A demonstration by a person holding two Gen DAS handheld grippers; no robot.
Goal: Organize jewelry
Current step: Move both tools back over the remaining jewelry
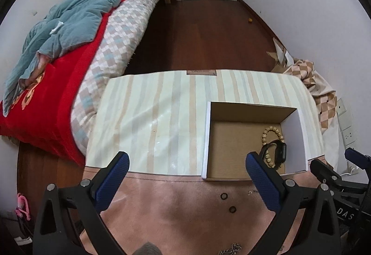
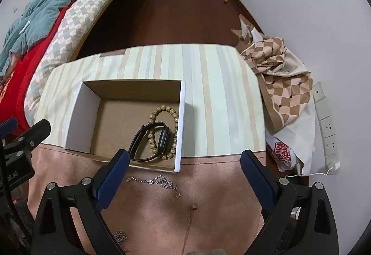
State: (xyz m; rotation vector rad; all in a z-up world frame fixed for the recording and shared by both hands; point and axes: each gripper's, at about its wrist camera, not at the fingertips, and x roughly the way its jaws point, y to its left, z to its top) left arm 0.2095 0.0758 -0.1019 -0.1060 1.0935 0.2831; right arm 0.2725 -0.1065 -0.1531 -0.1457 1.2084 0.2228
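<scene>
An open cardboard box (image 2: 76,113) (image 1: 207,129) stands on the table and holds a wooden bead bracelet (image 2: 163,109) (image 1: 271,129) and a black smart band (image 2: 148,139) (image 1: 279,150). A silver chain (image 2: 157,182) lies on the pink cloth just in front of the box. Two small dark rings (image 1: 224,196) and another chain (image 2: 119,237) also lie on the cloth. My left gripper (image 1: 187,173) is open and empty, left of the box. My right gripper (image 2: 185,173) is open and empty, above the silver chain.
The table has a striped cover (image 1: 150,116) and a pink cloth (image 1: 185,215) at the front. A bed (image 1: 69,58) with a red quilt stands left. A checkered bag (image 2: 283,83) and a wall socket strip (image 2: 327,125) are on the right.
</scene>
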